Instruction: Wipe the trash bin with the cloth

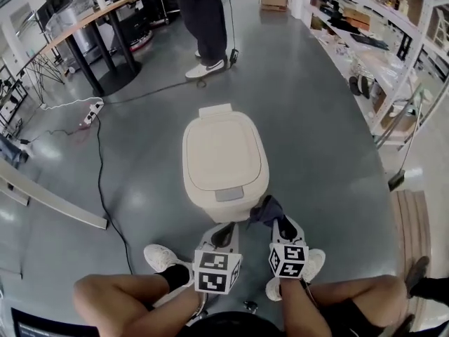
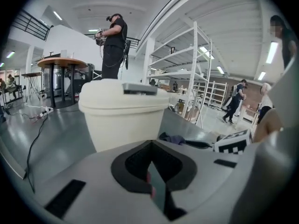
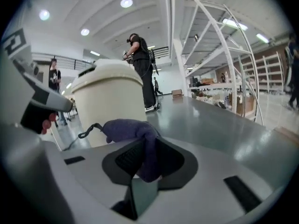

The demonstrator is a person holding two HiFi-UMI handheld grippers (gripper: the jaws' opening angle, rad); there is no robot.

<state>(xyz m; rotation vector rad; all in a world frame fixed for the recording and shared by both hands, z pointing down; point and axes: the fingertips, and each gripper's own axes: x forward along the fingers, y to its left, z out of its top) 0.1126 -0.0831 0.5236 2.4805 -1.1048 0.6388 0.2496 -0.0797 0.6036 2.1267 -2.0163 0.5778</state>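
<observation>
Clenching the cloth, the right tongs sit at the near right corner of the trash bin, which stands straight ahead of them. The left tongs, closed on nothing, hover just beside its near wall.

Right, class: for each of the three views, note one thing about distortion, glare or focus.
Head view: wide-angle bending curves the shelving at the right, and the floor carries soft light glare. Left gripper view: fisheye circle with black corners; the trash bin is sharp, the left hand-held gripper soft. Right gripper view: same black corners; the cloth is slightly blurred, the ceiling lamps glare.
</observation>
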